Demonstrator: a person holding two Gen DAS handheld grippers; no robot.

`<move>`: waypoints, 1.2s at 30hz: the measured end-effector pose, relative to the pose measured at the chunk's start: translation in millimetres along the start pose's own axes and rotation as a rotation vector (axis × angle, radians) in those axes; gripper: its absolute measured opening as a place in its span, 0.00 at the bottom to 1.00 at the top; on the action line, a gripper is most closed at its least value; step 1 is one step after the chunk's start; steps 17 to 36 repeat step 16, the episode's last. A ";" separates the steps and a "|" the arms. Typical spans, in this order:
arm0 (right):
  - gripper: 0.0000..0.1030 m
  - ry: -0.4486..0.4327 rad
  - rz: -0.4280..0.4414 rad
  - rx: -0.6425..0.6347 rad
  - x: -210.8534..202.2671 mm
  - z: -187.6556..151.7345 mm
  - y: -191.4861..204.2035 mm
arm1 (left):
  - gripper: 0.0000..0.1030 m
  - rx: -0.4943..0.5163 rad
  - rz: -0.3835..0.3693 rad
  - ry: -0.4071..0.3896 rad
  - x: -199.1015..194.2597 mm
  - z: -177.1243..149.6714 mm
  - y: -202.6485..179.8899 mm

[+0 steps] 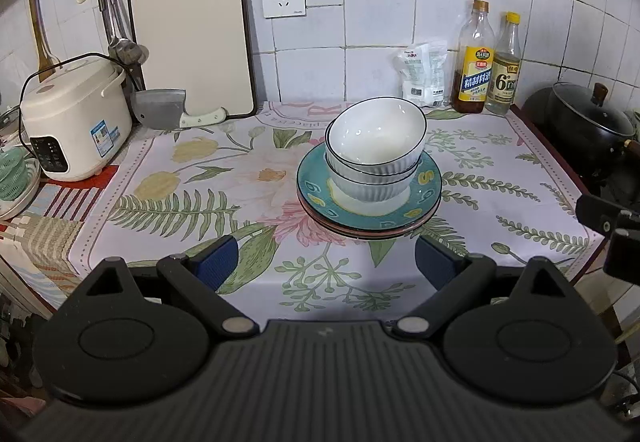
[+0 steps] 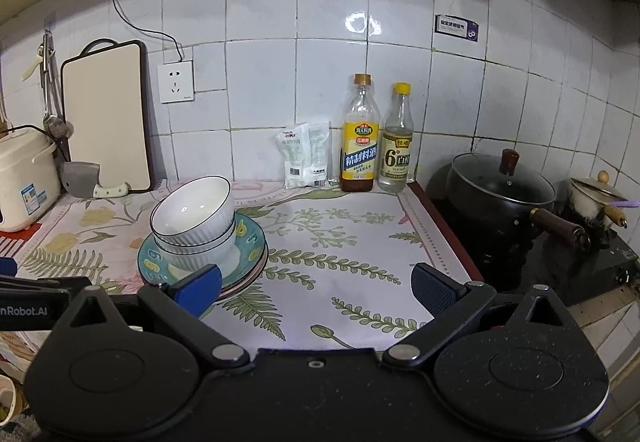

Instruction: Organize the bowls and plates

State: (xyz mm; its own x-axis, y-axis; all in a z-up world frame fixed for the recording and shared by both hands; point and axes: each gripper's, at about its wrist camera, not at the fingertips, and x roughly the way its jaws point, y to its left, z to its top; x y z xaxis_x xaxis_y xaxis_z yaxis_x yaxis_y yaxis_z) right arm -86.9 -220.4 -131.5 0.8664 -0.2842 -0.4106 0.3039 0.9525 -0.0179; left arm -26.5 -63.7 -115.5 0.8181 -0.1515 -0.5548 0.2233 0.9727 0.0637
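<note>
A: Where's your stack?

B: Mid-frame: two white bowls point(image 1: 374, 146) nested on the teal plate point(image 1: 428, 186) (smallest on top, so it's stable). Your left gripper point(image 1: 326, 262) and right gripper point(image 2: 316, 282) gape wide, empty.

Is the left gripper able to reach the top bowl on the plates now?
Probably yes. The left gripper is open and faces the top bowl directly, with only bare tablecloth between them. The bowl tilts in the stack, so gripping its rim may need care.
</note>
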 end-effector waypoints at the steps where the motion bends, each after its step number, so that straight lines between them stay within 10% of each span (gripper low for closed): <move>1: 0.99 0.002 0.000 0.002 0.3 -0.2 -0.4 | 0.93 0.001 0.001 0.000 -0.1 0.0 -0.3; 36: 0.99 0.016 0.004 0.007 2.2 -1.7 -5.5 | 0.93 0.025 -0.033 0.014 -1.4 1.0 -0.2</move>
